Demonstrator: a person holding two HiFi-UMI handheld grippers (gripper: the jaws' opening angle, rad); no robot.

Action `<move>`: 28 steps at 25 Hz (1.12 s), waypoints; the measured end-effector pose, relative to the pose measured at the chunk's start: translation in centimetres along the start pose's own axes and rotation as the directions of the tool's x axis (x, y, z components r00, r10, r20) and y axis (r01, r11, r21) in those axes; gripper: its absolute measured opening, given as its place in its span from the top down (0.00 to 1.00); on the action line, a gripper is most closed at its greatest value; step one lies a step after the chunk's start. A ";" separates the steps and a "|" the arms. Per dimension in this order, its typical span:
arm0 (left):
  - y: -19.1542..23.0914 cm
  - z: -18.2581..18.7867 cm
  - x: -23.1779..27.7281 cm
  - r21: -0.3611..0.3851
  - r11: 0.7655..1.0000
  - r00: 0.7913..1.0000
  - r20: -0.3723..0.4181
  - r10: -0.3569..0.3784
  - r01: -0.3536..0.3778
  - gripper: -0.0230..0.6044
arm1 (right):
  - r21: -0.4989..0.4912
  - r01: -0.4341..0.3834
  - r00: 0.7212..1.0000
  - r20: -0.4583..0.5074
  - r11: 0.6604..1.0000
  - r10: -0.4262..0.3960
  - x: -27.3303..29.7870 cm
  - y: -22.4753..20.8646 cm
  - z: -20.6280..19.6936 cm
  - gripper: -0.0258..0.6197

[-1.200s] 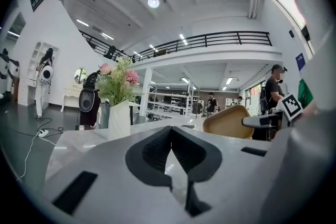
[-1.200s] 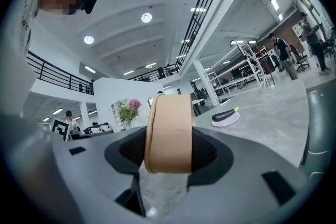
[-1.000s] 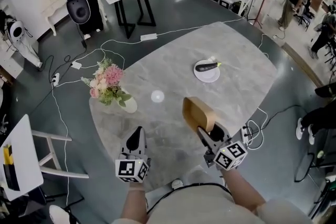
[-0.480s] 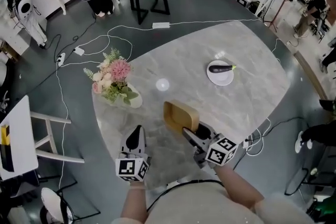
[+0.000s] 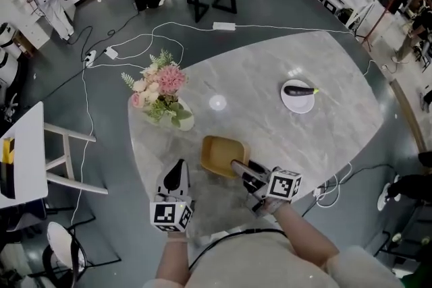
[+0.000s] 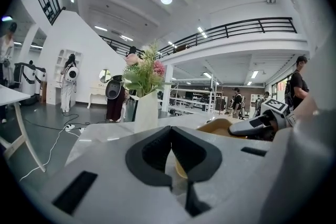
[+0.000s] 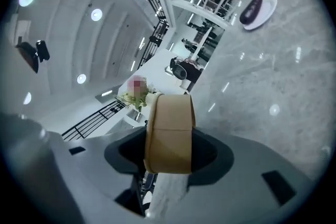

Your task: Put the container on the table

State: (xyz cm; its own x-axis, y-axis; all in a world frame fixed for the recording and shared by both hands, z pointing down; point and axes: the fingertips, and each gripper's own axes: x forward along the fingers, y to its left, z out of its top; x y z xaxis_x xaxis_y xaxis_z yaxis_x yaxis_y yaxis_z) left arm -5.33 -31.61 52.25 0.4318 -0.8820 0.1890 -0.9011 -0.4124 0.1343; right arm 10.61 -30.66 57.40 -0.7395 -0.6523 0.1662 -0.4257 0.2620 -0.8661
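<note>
The container [image 5: 221,156] is a shallow tan rectangular tray, open side up, low over the grey marble table [image 5: 317,138]; I cannot tell whether it touches. My right gripper [image 5: 241,169] is shut on its near wall, and in the right gripper view that tan wall [image 7: 169,131] stands clamped between the dark jaws of the right gripper [image 7: 169,150]. My left gripper [image 5: 177,174] hovers just left of the tray, shut and empty. In the left gripper view the left gripper [image 6: 170,145] has its pads meeting, with the container [image 6: 216,126] beyond them on the right.
A white vase of pink flowers [image 5: 163,95] stands on the table's left edge, close behind the tray. A white plate with an eggplant [image 5: 300,95] sits at the far right. Cables trail over the floor, and a white stool [image 5: 30,157] stands at the left.
The right gripper has carried the container down and leftward while rolling it from steeply tilted to nearly level. The left gripper has shifted only a little.
</note>
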 end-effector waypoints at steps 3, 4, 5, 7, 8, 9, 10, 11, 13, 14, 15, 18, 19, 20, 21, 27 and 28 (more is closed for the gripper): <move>0.3 -0.2 -0.2 -0.003 1.000 1.000 -0.003 0.012 -0.012 0.96 | 0.066 -0.057 0.997 -0.039 0.996 0.060 1.2 0.6 -0.5 0.62; 0.4 -0.3 -0.3 -0.004 1.000 1.000 -0.002 0.016 -0.016 0.96 | 0.090 -0.076 0.995 -0.051 0.993 0.081 1.5 0.8 -0.7 0.62; 0.4 -0.3 -0.3 -0.005 1.000 1.000 -0.003 0.020 -0.020 0.96 | 0.118 -0.088 0.993 -0.062 0.989 0.096 1.8 0.9 -0.8 0.62; 0.6 -0.3 -0.5 -0.007 1.000 1.000 -0.003 0.028 -0.028 0.96 | 0.169 -0.094 0.991 -0.083 0.981 0.109 2.2 0.7 -1.2 0.62; 0.8 -0.4 -0.5 -0.006 0.999 0.999 -0.003 0.033 -0.033 0.96 | 0.186 -0.092 0.990 -0.093 0.978 0.110 2.4 0.5 -1.4 0.62; 0.9 -0.4 -0.6 -0.005 0.999 0.999 -0.002 0.037 -0.037 0.96 | 0.202 -0.086 0.989 -0.104 0.976 0.109 2.6 0.2 -1.6 0.62; 1.0 -0.3 -0.6 -0.005 0.999 0.999 0.000 0.041 -0.041 0.96 | 0.218 -0.076 0.988 -0.116 0.973 0.103 2.7 0.0 -1.7 0.62; 1.1 -0.3 -0.7 -0.005 0.999 0.999 0.002 0.045 -0.045 0.96 | 0.233 -0.060 0.987 -0.132 0.971 0.093 2.8 -0.3 -1.9 0.62; 1.4 -0.2 -0.8 -0.007 0.998 0.998 0.003 0.055 -0.055 0.96 | 0.263 -0.016 0.983 -0.170 0.965 0.063 2.8 -0.9 -2.4 0.62; 1.5 -0.3 -0.9 -0.009 0.998 0.998 0.003 0.060 -0.060 0.96 | 0.280 -0.007 0.981 -0.182 0.960 0.060 2.9 -1.1 -2.6 0.62; 1.7 -0.3 -0.9 -0.010 0.998 0.998 0.003 0.064 -0.064 0.96 | 0.289 0.006 0.979 -0.195 0.957 0.053 2.9 -1.3 -2.7 0.62; 1.9 -0.2 -0.9 -0.012 0.997 0.997 0.005 0.072 -0.072 0.96 | 0.283 0.044 0.973 -0.228 0.958 0.022 2.9 -2.4 -2.8 0.62; 1.9 -0.2 -0.9 -0.012 0.997 0.997 0.005 0.074 -0.074 0.96 | 0.290 0.037 0.973 -0.229 0.956 0.032 3.0 -2.4 -2.8 0.62; 1.9 -0.1 -0.9 -0.013 0.997 0.997 0.006 0.076 -0.076 0.96 | 0.298 0.028 0.973 -0.228 0.954 0.042 3.1 -2.2 -2.8 0.62; 1.9 0.0 -0.9 -0.014 0.997 0.997 0.007 0.077 -0.077 0.96 | 0.305 0.024 0.972 -0.228 0.952 0.049 3.1 -2.1 -2.8 0.62; 2.0 0.0 -0.9 -0.016 0.997 0.997 0.002 0.079 -0.079 0.96 | 0.350 0.099 0.970 -0.245 0.932 -0.011 2.8 -3.4 -3.5 0.61; 2.0 -0.1 -0.9 -0.016 0.997 0.997 0.001 0.079 -0.079 0.96 | 0.348 0.113 0.968 -0.251 0.931 -0.023 2.7 -3.7 -3.6 0.61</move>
State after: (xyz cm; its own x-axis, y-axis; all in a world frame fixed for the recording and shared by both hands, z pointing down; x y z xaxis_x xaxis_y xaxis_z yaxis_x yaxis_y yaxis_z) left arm -7.49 -31.60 52.43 0.3592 -0.9121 0.1977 -0.9316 -0.3378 0.1342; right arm 8.33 -30.81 62.71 -0.8364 -0.4591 0.2994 -0.2981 -0.0773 -0.9514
